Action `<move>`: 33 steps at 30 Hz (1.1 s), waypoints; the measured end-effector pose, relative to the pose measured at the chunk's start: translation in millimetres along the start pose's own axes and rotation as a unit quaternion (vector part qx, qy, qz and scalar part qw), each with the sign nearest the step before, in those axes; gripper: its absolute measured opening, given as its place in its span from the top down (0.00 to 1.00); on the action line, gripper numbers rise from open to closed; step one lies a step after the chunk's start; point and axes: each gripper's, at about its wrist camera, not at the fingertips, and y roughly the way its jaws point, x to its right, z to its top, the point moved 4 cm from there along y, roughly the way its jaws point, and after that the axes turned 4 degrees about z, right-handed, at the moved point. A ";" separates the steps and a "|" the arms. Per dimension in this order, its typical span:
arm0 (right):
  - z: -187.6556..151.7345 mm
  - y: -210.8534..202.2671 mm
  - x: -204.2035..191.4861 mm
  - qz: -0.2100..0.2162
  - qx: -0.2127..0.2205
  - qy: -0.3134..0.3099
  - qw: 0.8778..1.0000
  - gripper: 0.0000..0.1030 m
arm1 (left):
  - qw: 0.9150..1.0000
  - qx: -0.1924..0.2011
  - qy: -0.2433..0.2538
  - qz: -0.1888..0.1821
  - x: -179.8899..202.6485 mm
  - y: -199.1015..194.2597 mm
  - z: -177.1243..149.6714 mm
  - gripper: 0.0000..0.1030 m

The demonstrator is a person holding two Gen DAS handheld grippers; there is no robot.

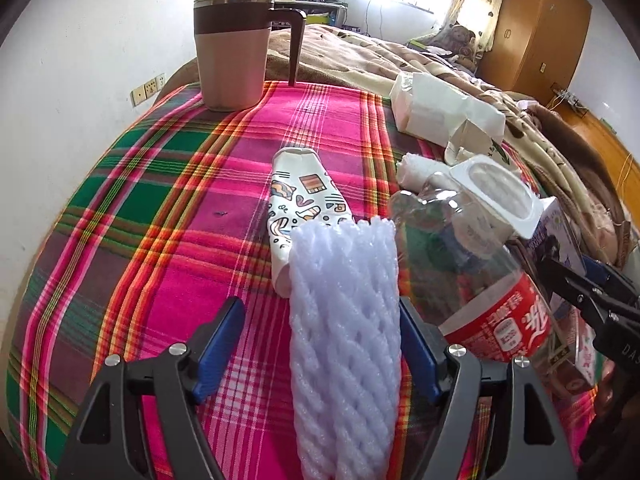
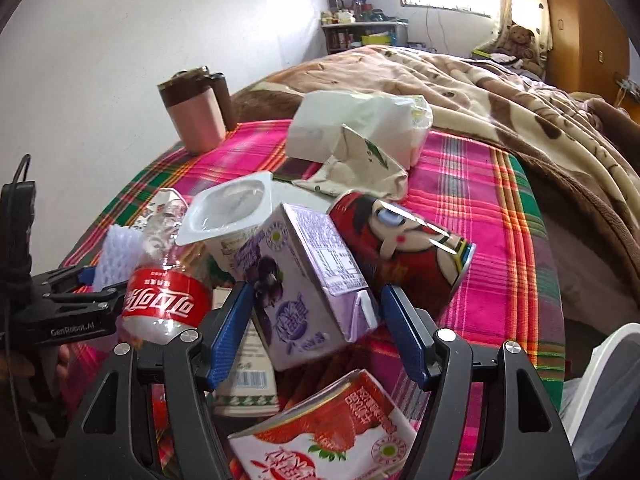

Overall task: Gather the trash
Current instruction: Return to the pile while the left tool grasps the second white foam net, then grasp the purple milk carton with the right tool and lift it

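Observation:
Trash lies heaped on a plaid cloth [image 1: 160, 208]. My left gripper [image 1: 320, 308] is open around a white foam net sleeve [image 1: 344, 340]; the sleeve leans on the right pad, with a gap at the left pad. A flattened patterned paper cup [image 1: 304, 208] lies just beyond. My right gripper [image 2: 316, 290] is open with a purple drink carton [image 2: 304, 280] between its blue fingers [image 2: 232, 332]. Around it lie a clear cola bottle [image 2: 168, 300], a yogurt cup [image 2: 232, 208], a red can [image 2: 404, 252] and a strawberry carton [image 2: 328, 432].
A brown lidded mug [image 1: 232, 52] stands at the cloth's far left. A white tissue pack [image 2: 352, 124] and a crumpled paper bag [image 2: 360, 168] lie at the back. A bed with a brown blanket [image 2: 500, 92] is beyond. A white curved rim [image 2: 600, 372] shows at lower right.

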 end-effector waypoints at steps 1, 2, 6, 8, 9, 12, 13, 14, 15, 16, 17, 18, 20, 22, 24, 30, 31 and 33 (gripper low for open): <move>0.5 1.5 -0.5 -0.004 -0.002 -0.003 1.000 0.33 | 1.000 0.001 0.001 0.000 -0.1 -0.1 -0.4 0.25; 0.9 3.2 -0.2 -0.008 -0.005 -0.005 1.000 0.33 | 1.000 0.002 0.001 -0.001 -0.5 -0.2 -0.5 0.25; 2.0 7.5 3.2 -0.009 -0.011 -0.002 1.000 0.31 | 1.000 0.003 0.005 0.004 -0.5 0.9 0.0 0.24; 2.5 8.1 4.7 -0.007 -0.013 0.005 1.000 0.31 | 1.000 0.005 0.009 0.009 0.8 1.9 0.2 0.24; 2.2 8.5 4.6 -0.007 -0.015 0.006 1.000 0.31 | 1.000 0.006 0.012 0.011 1.5 2.2 -0.1 0.23; 2.3 8.1 3.7 -0.008 -0.016 0.004 1.000 0.31 | 1.000 0.007 0.013 0.012 2.3 1.9 0.3 0.23; 2.3 8.4 4.2 -0.008 -0.018 0.005 1.000 0.31 | 1.000 0.008 0.012 0.012 2.0 1.7 0.3 0.23; 2.5 8.7 5.0 -0.006 -0.020 0.012 1.000 0.31 | 1.000 0.009 0.011 0.011 2.0 1.2 0.0 0.23; 2.0 9.2 6.5 -0.002 -0.024 0.021 0.999 0.31 | 1.000 0.010 0.011 0.010 1.4 0.9 -0.2 0.23; 1.7 9.4 7.8 0.002 -0.025 0.030 0.999 0.31 | 1.000 0.011 0.009 0.008 1.1 0.5 -0.3 0.24; 1.0 9.5 8.5 0.003 -0.025 0.033 0.999 0.31 | 1.000 0.011 0.007 0.008 0.6 -0.2 -0.4 0.25; 0.3 9.2 8.3 0.003 -0.025 0.033 0.999 0.32 | 1.000 0.011 0.005 0.009 -0.3 -0.6 -0.3 0.28; -0.7 7.2 6.0 -0.001 -0.021 0.029 0.999 0.35 | 1.000 0.012 0.000 0.011 -2.3 -1.9 -0.7 0.32; -0.9 4.7 2.9 -0.004 -0.015 0.023 1.000 0.42 | 1.000 0.014 -0.004 0.009 -4.0 -3.6 -1.0 0.41; 0.1 2.1 1.7 -0.002 -0.010 0.021 1.000 0.48 | 1.000 0.016 -0.006 0.012 -5.2 -4.8 -1.4 0.50; -1.5 -2.9 -1.0 -0.011 0.001 0.016 1.000 0.54 | 1.000 0.017 -0.013 0.006 -7.1 -8.2 -3.3 0.64; -1.6 -4.7 -2.0 -0.014 0.005 0.014 1.000 0.55 | 1.000 0.017 -0.014 0.005 -7.3 -9.1 -3.8 0.64; -1.2 -8.0 -2.1 -0.020 0.012 0.012 1.000 0.56 | 1.000 0.018 -0.016 0.001 -8.0 -11.6 -5.3 0.65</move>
